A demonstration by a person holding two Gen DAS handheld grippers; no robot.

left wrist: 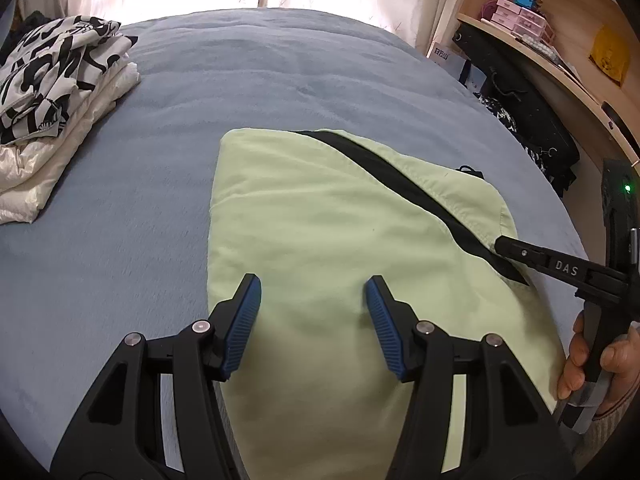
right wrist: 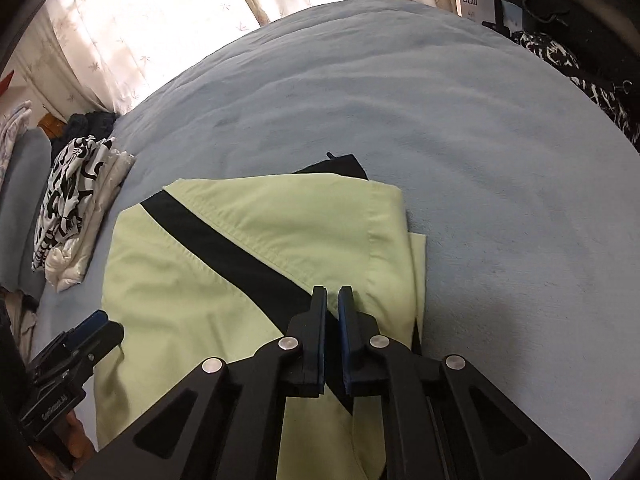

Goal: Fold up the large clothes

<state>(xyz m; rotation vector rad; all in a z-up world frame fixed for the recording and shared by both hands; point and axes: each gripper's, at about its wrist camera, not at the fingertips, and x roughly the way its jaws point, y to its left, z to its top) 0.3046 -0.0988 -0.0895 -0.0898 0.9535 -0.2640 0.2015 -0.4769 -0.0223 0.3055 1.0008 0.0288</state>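
Observation:
A light green garment (left wrist: 320, 232) with a black diagonal stripe (left wrist: 384, 172) lies folded on the blue bed; it also shows in the right wrist view (right wrist: 224, 264). My left gripper (left wrist: 313, 300) is open, its blue pads hovering over the garment's near part. It shows at the left edge of the right wrist view (right wrist: 86, 330). My right gripper (right wrist: 332, 300) has its jaws nearly closed with a thin gap, low over the garment's right part by the stripe. I cannot tell whether cloth is pinched. In the left wrist view its tip (left wrist: 505, 245) meets the stripe at the right edge.
A stack of folded clothes (left wrist: 52, 112), black-and-white patterned on top of white, sits at the bed's left side and shows in the right wrist view (right wrist: 80, 208). Wooden shelves (left wrist: 560, 52) with boxes and dark bags (left wrist: 524, 108) stand to the right. Curtains (right wrist: 152, 20) hang behind the blue bedcover (right wrist: 480, 160).

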